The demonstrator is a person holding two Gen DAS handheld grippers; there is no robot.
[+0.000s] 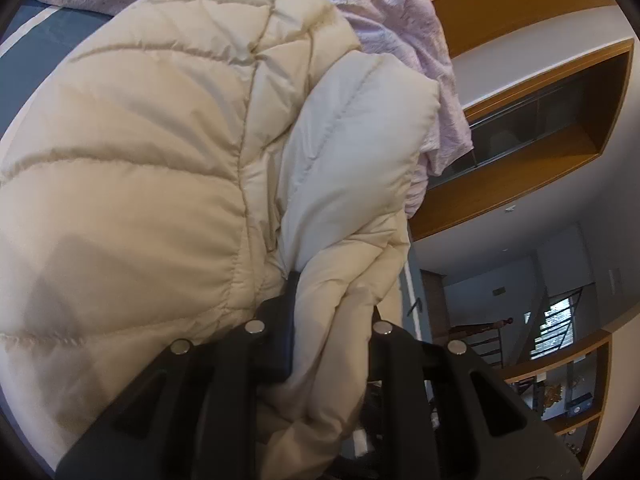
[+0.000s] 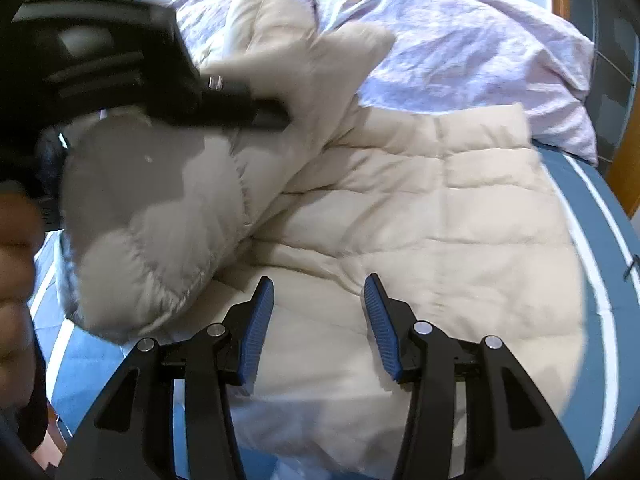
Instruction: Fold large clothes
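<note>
on the blue bed sheet [image 2: 592, 240] beside the lilac duvet [image 2: 460, 48] our left gripper [image 1: 332, 320] pinches a fold of the cream puffer jacket [image 2: 420, 200], our right gripper [image 2: 318, 312] gapes empty above it; it looks light, soft, slippery, so we'd grab seams or hem.

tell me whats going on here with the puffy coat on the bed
A person with a gripper in each hand is folding a cream quilted jacket on a blue bedsheet. The left gripper is shut on a bunched part of the jacket, holding it over the rest. The right gripper hovers open above the flat part, gripping nothing. A lilac duvet lies behind.
</note>
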